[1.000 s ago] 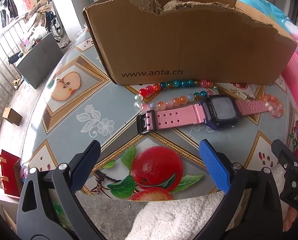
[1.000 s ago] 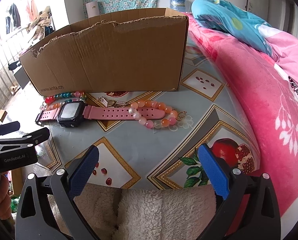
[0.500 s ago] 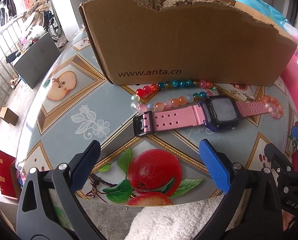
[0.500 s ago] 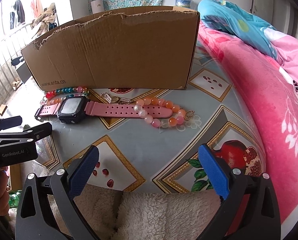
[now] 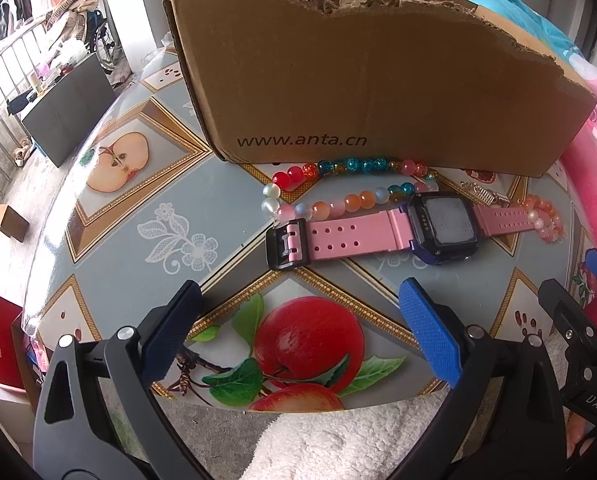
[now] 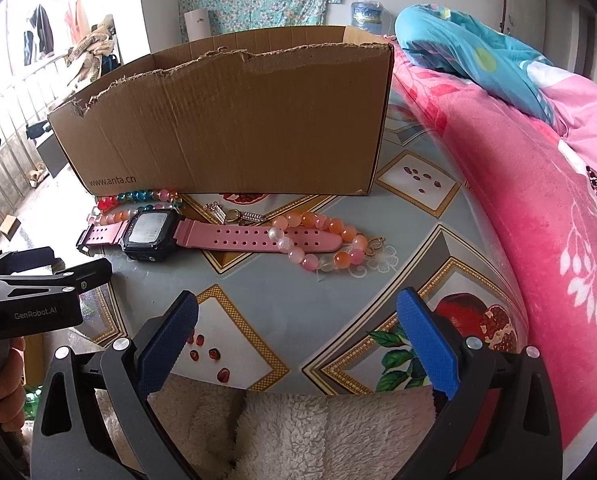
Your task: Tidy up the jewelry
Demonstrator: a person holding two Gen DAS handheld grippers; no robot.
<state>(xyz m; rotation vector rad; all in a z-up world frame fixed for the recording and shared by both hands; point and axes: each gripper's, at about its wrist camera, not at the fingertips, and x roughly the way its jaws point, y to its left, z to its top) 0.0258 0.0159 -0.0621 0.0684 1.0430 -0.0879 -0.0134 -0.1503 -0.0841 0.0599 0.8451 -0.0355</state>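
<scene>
A pink-strapped watch (image 5: 378, 234) (image 6: 202, 236) lies flat on the table in front of a torn cardboard box (image 5: 370, 76) (image 6: 226, 136). A multicoloured bead bracelet (image 5: 338, 184) (image 6: 138, 198) lies between watch and box. A pink and orange bead bracelet (image 6: 318, 240) (image 5: 544, 218) loops over the strap's right end. A small silver charm (image 6: 234, 214) lies by the box. My left gripper (image 5: 298, 332) is open and empty, near the watch's buckle end. My right gripper (image 6: 294, 336) is open and empty, short of the pink bracelet.
The round table (image 5: 138, 216) has a fruit-print cloth. A pink blanket and blue pillow (image 6: 538, 160) lie right of the table. A fluffy white cloth (image 6: 298, 428) sits at the near edge. A railing and clutter (image 5: 38, 60) are far left.
Both grippers have moved forward toward the jewelry and the box, which look larger now. Nothing on the table has moved. Both stay open.
</scene>
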